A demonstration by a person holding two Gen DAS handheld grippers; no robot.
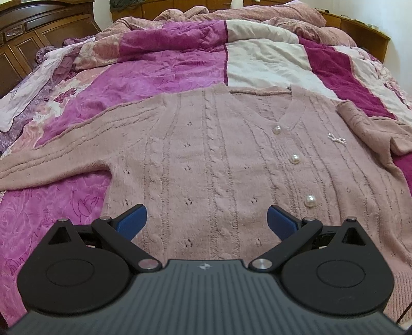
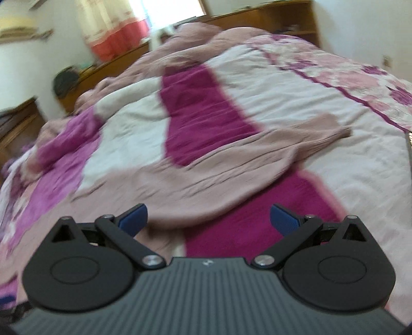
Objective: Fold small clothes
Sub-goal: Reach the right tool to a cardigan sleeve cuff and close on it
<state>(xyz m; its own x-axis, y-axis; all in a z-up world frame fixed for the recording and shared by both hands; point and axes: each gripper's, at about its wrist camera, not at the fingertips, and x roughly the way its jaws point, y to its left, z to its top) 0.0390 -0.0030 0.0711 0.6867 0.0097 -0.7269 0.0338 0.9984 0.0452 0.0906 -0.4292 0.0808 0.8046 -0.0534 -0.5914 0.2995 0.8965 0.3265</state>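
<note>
pink knitted cardigan (image 1: 206,154): lies flat, front up, on the quilt (image 1: 159,69) of a bed, collar toward the headboard (image 2: 270,18), hem toward the grippers, three pearl buttons (image 1: 295,159) in a line down its front. one sleeve (image 1: 64,144) stretches out sideways from the body; the other sleeve (image 2: 257,152) runs out the opposite way and looks partly bunched near the shoulder. left gripper (image 1: 206,221): fingers spread wide, holding nothing, over the lower body of the cardigan just short of the lowest button. right gripper (image 2: 208,219): fingers likewise apart and empty, at the armpit end of its sleeve, whose long axis leads away up and to the right to the cuff. judgement: the right gripper is nearer that sleeve for folding inward. left view gives buttons and knit pattern; right view, blurred, alone shows that sleeve's full length.
</note>
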